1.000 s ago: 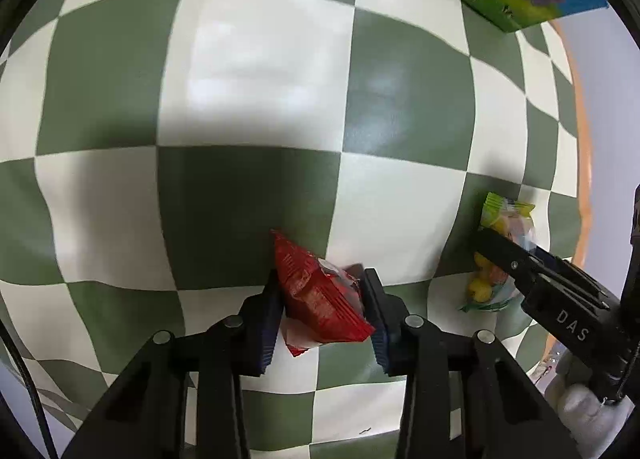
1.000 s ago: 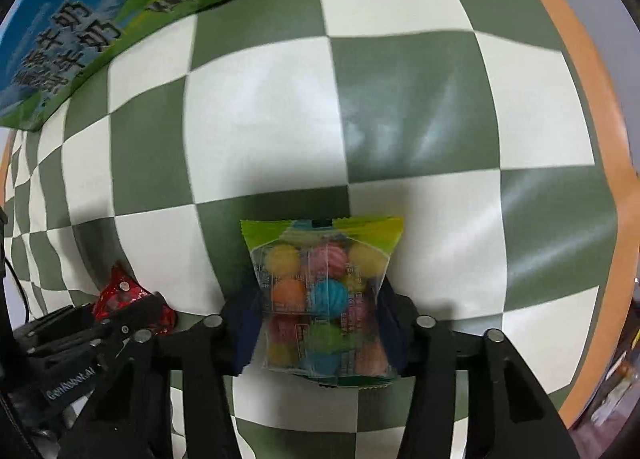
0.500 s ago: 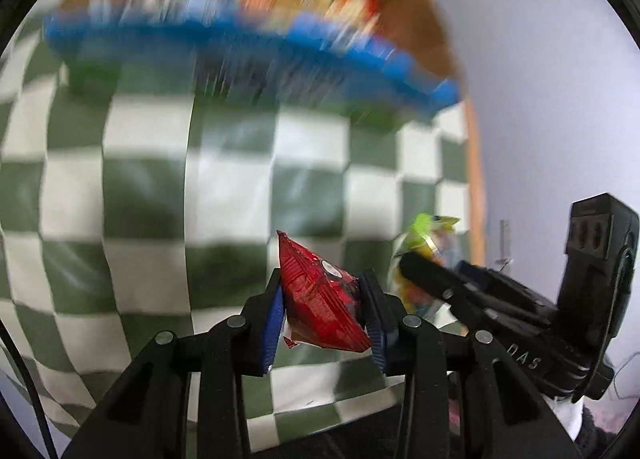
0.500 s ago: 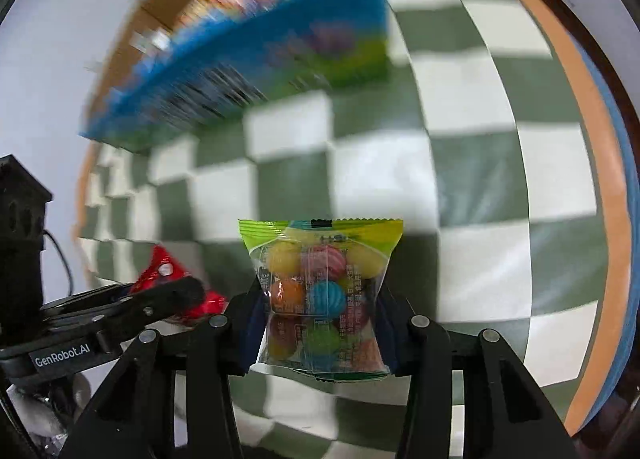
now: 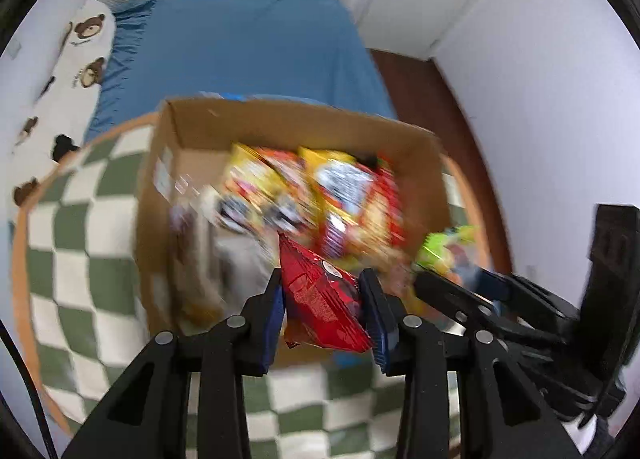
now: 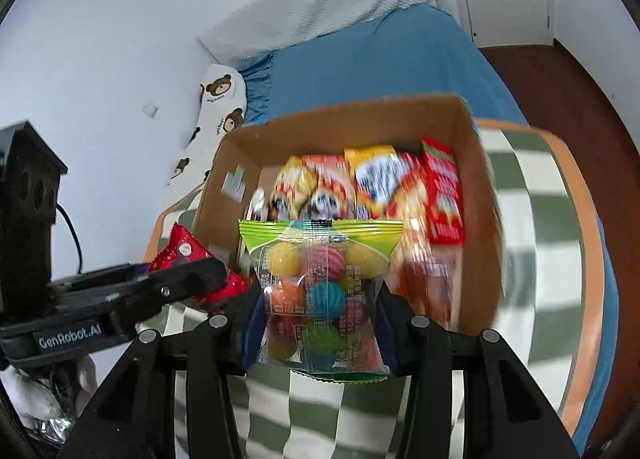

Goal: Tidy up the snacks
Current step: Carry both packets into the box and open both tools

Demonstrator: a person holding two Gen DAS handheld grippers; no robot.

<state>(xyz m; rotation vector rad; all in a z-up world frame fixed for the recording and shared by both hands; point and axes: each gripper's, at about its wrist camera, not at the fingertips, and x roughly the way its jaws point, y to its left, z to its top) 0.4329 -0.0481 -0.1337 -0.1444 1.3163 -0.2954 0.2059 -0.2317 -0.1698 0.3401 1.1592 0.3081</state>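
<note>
Left wrist: left tool (image 5: 323,299) clamps one red packet (image 5: 320,299); right tool (image 6: 320,311), one candy bag (image 6: 320,291).

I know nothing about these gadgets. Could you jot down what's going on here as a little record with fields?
Left gripper: shut on a red snack packet
Right gripper: shut on a clear bag of coloured candy balls
Cardboard box: open, snack packs standing inside, mostly on its right
Surface: green-and-white checked table
Background: bed with blue sheet
Image quality: box contents blurred

Both wrist views: snack box (image 5: 288,123) close ahead
</note>
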